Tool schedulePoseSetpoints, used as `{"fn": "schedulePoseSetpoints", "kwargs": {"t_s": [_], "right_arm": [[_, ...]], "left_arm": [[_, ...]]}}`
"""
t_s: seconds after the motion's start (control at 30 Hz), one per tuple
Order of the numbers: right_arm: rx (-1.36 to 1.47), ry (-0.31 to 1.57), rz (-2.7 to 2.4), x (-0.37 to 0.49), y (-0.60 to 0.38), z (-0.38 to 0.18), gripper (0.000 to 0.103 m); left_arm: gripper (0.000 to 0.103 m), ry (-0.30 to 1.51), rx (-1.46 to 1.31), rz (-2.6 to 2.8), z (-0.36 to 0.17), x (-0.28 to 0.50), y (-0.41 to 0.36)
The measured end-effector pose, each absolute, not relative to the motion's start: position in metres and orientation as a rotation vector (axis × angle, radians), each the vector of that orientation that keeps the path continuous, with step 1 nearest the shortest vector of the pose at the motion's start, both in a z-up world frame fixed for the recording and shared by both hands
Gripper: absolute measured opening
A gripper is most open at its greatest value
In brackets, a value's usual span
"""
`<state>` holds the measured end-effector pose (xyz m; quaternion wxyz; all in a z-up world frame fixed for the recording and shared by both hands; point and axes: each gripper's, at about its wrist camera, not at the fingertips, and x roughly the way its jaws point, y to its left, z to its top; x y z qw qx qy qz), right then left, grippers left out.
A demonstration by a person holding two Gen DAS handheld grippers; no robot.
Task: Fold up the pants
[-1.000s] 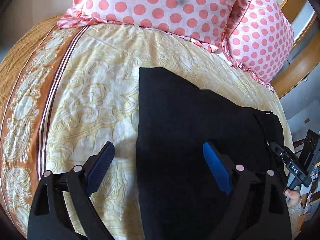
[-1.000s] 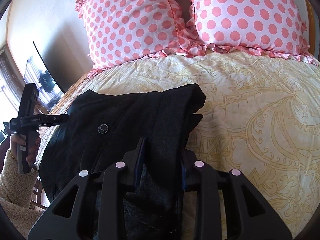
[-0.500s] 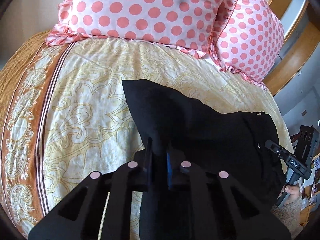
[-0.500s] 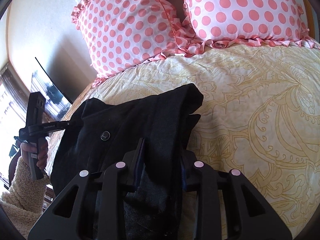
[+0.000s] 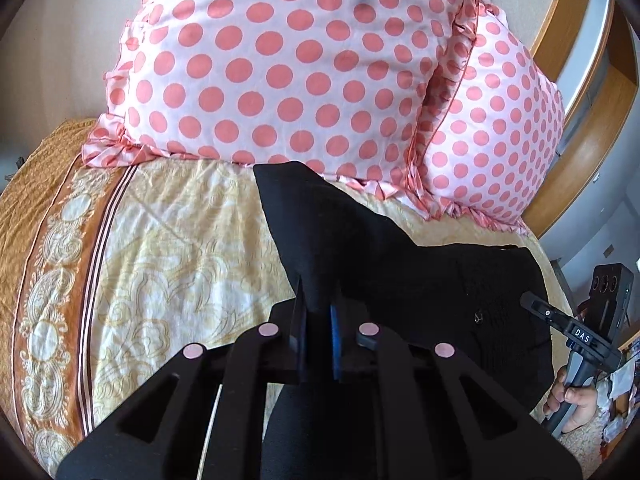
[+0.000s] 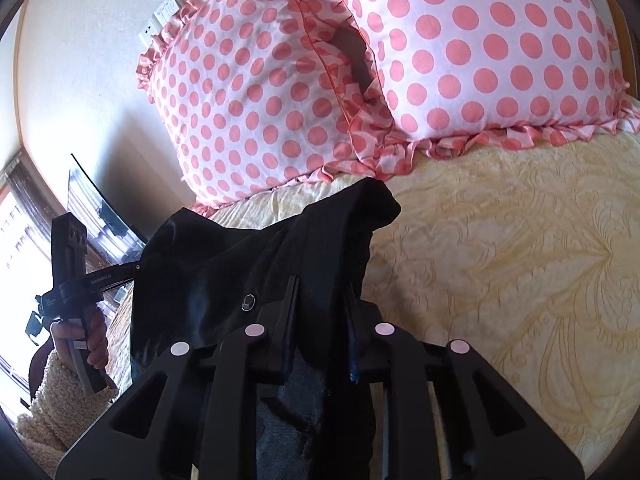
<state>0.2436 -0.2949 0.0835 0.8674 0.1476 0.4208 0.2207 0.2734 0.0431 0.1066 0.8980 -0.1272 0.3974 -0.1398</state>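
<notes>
Pants (image 5: 400,280) are lying black and bunched on the yellow patterned bedspread (image 5: 168,248), and you are gripping them at two places. Your left claw (image 5: 318,312) is sitting narrow, its blue-faced fingers (image 5: 334,332) pinching a raised ridge of the dark cloth, which is peaking up toward the pillows. Your right claw (image 6: 320,312) is likewise clamping down on a thick fold of the pants (image 6: 280,264), with the fabric passing between the two fingers and spilling down toward the camera. A small round button (image 6: 248,302) is showing on the cloth just left of that claw, and the same button (image 5: 477,317) is appearing in the left wrist view near the waistband end. Beyond the pants, two pink polka-dot pillows (image 6: 280,92) with ruffled edges are leaning at the head of the bed, and one corner of the cloth is reaching almost to their frilled hems. In each view you are seeing the other handle at the frame's edge: your right hand (image 5: 576,404) wrapped around its grip, and your left hand (image 6: 86,340) in a fleecy cream sleeve (image 6: 52,404). An orange border strip (image 5: 52,280) is running along the bedspread's left side.
</notes>
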Motion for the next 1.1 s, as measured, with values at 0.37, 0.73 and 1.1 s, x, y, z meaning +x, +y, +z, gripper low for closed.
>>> {"fn": "schedulePoseSetpoints", "kwargs": {"t_s": [0.37, 0.73, 1.1], "right_arm": [[0.077, 0.978, 0.244, 0.257, -0.276, 0.051, 0.047], [-0.054, 0.776, 0.312, 0.157, -0.259, 0.106, 0.059], [-0.159, 0.913, 0.243, 0.141, -0.219, 0.059, 0.070]], "left_arm": [[0.035, 0.901, -0.150, -0.126, 0.051, 0.304, 0.036], [0.082, 0.686, -0.033, -0.259, 0.104, 0.167, -0.005], [0.087, 0.825, -0.005, -0.206, 0.038, 0.154, -0.033]]}}
